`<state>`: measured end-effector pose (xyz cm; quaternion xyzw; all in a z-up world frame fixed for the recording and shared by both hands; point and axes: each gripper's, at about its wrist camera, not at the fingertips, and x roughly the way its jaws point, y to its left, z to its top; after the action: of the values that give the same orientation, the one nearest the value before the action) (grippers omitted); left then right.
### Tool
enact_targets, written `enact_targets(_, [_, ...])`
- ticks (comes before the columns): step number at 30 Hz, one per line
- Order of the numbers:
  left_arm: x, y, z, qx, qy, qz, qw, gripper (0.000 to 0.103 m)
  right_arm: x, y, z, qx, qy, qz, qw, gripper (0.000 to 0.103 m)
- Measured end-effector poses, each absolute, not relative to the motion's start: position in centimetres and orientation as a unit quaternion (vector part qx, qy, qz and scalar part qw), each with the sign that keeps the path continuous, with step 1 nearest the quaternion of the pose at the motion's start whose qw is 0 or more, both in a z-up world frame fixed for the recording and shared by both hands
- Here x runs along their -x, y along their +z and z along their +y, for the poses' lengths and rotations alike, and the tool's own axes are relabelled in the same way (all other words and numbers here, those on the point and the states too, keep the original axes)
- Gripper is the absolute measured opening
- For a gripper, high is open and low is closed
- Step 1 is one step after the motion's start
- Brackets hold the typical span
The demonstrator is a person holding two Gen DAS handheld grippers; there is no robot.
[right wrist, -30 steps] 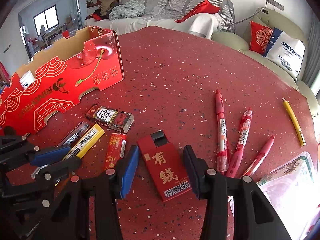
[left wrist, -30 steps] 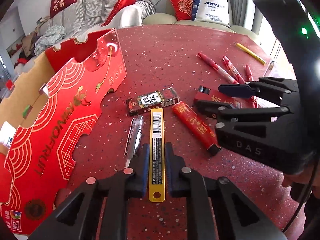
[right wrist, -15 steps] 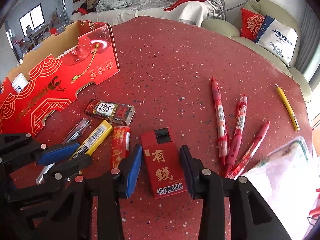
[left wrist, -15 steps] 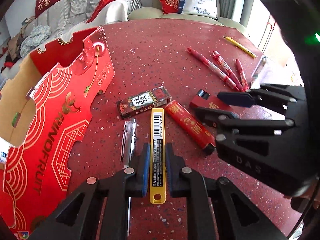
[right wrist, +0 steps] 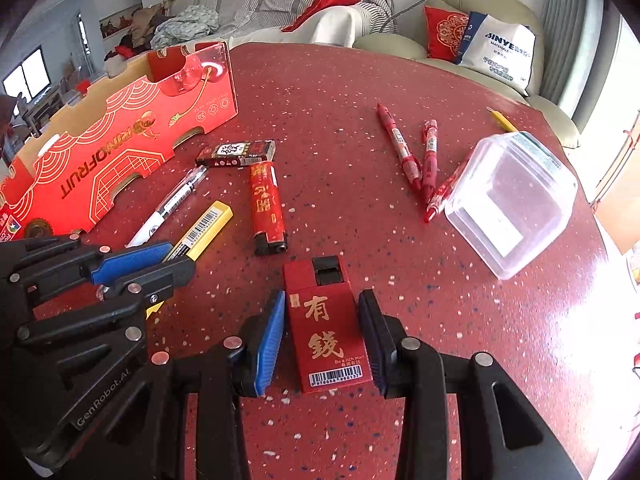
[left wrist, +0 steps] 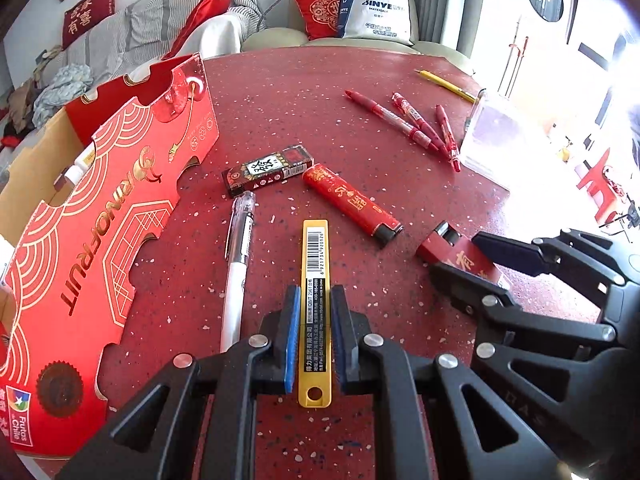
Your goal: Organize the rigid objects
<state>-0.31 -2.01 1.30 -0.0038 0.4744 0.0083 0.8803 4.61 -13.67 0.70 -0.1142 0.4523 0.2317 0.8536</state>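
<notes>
My left gripper (left wrist: 315, 312) is shut on a yellow flat blade case (left wrist: 315, 280) with a barcode, held above the red table; it also shows in the right wrist view (right wrist: 202, 224). My right gripper (right wrist: 322, 320) is shut on a red box lighter (right wrist: 326, 328) with gold characters, also lifted; it also shows in the left wrist view (left wrist: 460, 250). On the table lie a red stick lighter (left wrist: 352, 204), a dark small box (left wrist: 268, 168), a clear-and-white pen (left wrist: 238, 264), three red pens (left wrist: 416, 126) and a yellow pen (left wrist: 444, 84).
A red cardboard fruit box (left wrist: 92, 216) stands open at the left. A clear plastic container (right wrist: 512, 200) lies tilted at the right, by the red pens. Sofas and cushions lie beyond the table's far edge.
Both grippers have closed on their objects and risen from the table with them. The clear container has come into view at the right.
</notes>
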Motion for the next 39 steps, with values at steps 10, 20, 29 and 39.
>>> enact_targets(10, [3.5,1.6,-0.9,0.022,0.014,0.482,0.876,0.015,-0.8,1.0,-13.7,0.087,0.208,0.466,0.856,0.039])
enact_targets(20, [7.0,1.5,-0.7,0.012,0.025,0.481,0.876,0.015,2.9,0.7,-13.1,0.082,0.196,0.453,0.866,0.039])
enact_targets(29, [8.3,1.4,-1.0,0.005,0.027,0.465,0.885,0.016,4.3,0.3,-13.4,0.077,0.193,0.43,0.879,0.039])
enact_targets(39, [8.7,1.3,-1.2,-0.004,0.024,0.452,0.892,0.016,4.5,0.2,-13.5,0.072,0.192,0.424,0.882,0.039])
